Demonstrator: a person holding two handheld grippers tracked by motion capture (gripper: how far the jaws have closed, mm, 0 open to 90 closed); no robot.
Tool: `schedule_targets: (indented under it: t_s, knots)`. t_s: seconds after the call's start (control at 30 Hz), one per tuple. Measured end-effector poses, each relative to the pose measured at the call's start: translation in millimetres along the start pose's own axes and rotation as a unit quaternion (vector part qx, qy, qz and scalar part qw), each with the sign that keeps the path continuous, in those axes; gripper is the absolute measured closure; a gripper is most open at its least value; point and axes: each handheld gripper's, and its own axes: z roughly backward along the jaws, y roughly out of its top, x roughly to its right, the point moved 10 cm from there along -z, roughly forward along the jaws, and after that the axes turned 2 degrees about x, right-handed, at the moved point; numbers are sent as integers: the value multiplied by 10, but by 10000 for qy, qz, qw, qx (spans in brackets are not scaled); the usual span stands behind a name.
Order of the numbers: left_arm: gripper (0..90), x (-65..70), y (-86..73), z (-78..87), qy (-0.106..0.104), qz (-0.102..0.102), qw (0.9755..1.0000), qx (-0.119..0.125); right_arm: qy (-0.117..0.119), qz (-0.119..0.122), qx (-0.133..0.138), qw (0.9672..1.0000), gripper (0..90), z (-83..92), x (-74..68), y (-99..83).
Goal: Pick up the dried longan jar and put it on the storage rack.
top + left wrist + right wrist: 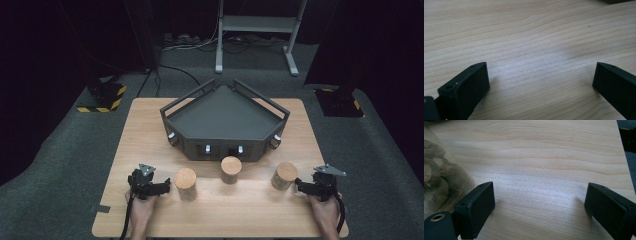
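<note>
Where the pale wood grain of the worktop (150,125) runs in fine lines, three round jars with flat wooden lids, standing in a row in the lower half of the high view. Left jar (185,183) just beside the left tool (166,187), at lower left of the frame; middle jar (231,169) at centre, close in front of the tray; right jar (284,175) just beside the right tool (298,185), at lower right. Behind them, in the middle of the frame, a dark grey angular tray (225,145) of matt look, with raised rails and small pale knobs along its front wall.

In the left gripper view, both black matt jaws wide apart, blocky with flat faces, bare wood between them. In the right gripper view, same wide stance, nothing gripped; at the left edge of that frame the clear curved wall of the right jar (441,177), with rough brownish lumps inside.
</note>
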Motion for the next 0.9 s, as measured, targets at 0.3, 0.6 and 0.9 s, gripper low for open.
schedule_targets:
  t_s: [0.3,0.6,0.9]
  knots:
    - [6,7,-18,30,-112,-53,9999,-42,-1,0,0,10000,91,0,0,0]
    - [7,5,-43,143,-201,55,9996,-212,-10,0,5,10000,94,0,2,1]
    - [8,150,-105,386,-532,136,9983,-183,-9,-2,4,10000,94,1,2,0]
